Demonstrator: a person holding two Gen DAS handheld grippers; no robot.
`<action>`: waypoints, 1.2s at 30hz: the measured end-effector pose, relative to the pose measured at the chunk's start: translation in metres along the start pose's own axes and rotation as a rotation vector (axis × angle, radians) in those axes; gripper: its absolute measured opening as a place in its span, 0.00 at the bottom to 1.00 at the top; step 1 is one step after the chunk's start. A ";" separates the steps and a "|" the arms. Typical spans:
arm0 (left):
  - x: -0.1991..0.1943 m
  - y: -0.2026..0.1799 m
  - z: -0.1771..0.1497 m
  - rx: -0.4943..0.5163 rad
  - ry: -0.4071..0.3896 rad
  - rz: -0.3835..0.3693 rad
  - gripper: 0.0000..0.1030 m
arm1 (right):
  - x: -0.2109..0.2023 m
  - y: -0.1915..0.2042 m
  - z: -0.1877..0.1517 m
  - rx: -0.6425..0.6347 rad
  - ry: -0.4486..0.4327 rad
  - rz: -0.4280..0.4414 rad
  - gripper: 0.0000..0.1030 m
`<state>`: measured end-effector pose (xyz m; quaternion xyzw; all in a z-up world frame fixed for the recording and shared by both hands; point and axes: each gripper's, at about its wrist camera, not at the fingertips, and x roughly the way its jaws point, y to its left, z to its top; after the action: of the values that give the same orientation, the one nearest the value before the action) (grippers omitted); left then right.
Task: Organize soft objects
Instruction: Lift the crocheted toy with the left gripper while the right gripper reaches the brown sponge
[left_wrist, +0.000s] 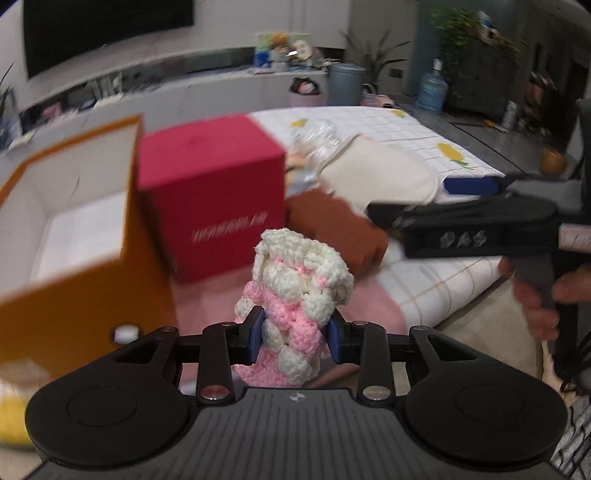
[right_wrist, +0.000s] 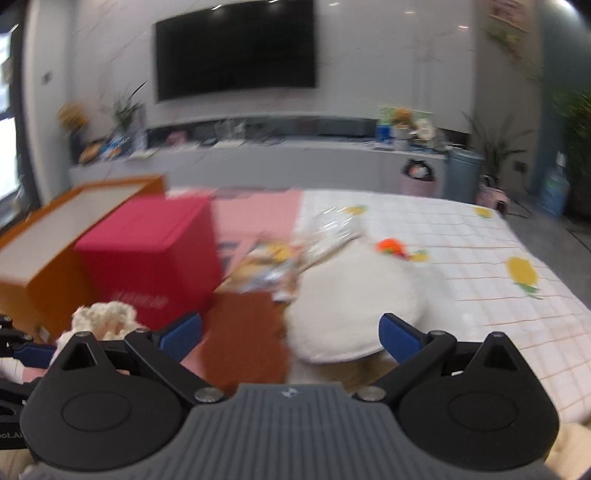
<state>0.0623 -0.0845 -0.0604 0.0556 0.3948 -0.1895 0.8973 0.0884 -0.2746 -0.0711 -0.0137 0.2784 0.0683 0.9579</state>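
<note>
Left gripper (left_wrist: 295, 338) pinches the crochet toy (left_wrist: 295, 306)
The red box (left_wrist: 214, 195) stands at 11 o'clock from the toy; the right gripper (right_wrist: 290, 338) is spread wide over the white pouch (right_wrist: 351, 306)

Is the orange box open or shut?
Open. The left wrist view shows the orange box with no lid on top and its white inside walls exposed. Contents cannot be told; it's blurred.

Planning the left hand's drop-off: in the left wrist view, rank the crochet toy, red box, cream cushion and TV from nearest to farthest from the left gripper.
1. Crochet toy: clamped in the left gripper, centre.
2. Red box: just beyond, slightly left.
3. Cream cushion: farther back, right, on the bed.
4. TV: on the far wall, upper left.
</note>
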 end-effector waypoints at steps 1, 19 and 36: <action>-0.002 0.003 -0.004 -0.007 -0.004 -0.002 0.38 | 0.005 0.007 -0.004 -0.002 0.026 0.017 0.97; 0.003 0.025 -0.025 -0.044 -0.095 0.060 0.39 | 0.063 0.041 -0.037 -0.182 0.074 -0.046 0.75; 0.001 0.035 -0.026 -0.075 -0.078 0.076 0.39 | 0.006 0.044 -0.020 -0.122 0.152 0.064 0.78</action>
<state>0.0592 -0.0459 -0.0806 0.0296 0.3639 -0.1426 0.9200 0.0762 -0.2313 -0.0906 -0.0682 0.3457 0.1146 0.9288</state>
